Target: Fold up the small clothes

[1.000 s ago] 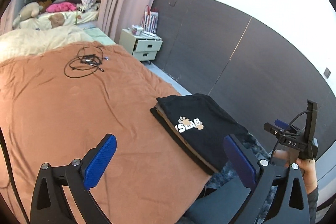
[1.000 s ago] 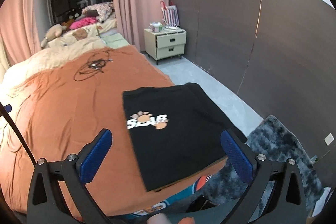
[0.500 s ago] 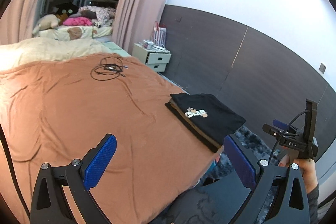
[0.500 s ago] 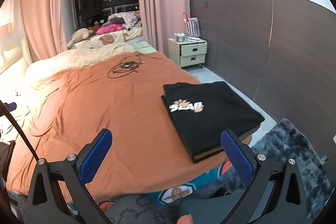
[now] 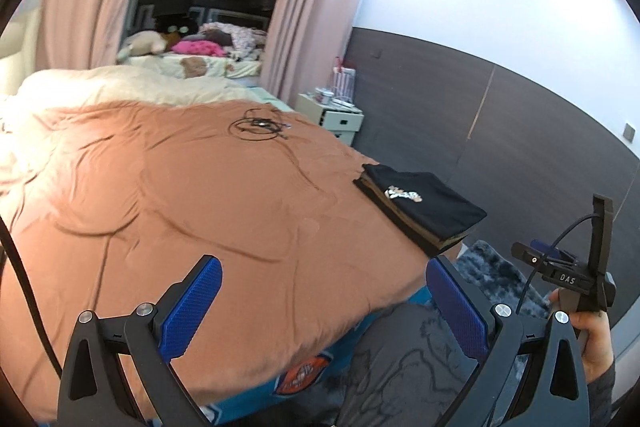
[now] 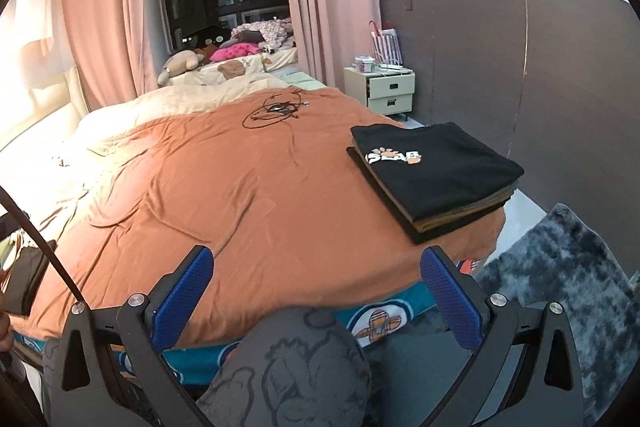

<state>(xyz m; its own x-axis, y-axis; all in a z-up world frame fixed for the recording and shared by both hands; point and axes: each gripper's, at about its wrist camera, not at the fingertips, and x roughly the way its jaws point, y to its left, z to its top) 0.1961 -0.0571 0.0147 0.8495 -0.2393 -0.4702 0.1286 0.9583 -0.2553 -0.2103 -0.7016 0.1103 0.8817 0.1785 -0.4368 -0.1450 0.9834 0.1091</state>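
A stack of folded clothes (image 5: 420, 207) lies at the right corner of the bed, topped by a black shirt (image 6: 436, 163) with a white and orange print. My left gripper (image 5: 324, 301) is open and empty, held back over the bed's near edge, left of and well short of the stack. My right gripper (image 6: 320, 295) is open and empty, back over the foot of the bed above a grey-clad knee (image 6: 288, 367). The right gripper's body and the hand holding it also show at the right of the left wrist view (image 5: 576, 279).
The orange bedspread (image 6: 240, 195) covers the bed. A coiled black cable (image 6: 276, 111) lies at its far end. A cream nightstand (image 6: 390, 93) stands against the dark wall. A grey shaggy rug (image 6: 560, 287) lies on the floor at right. Pillows and soft toys (image 6: 182, 63) are beyond.
Both grippers have pulled back and up from the folded stack, which now looks smaller and farther away. Both stay open and empty.
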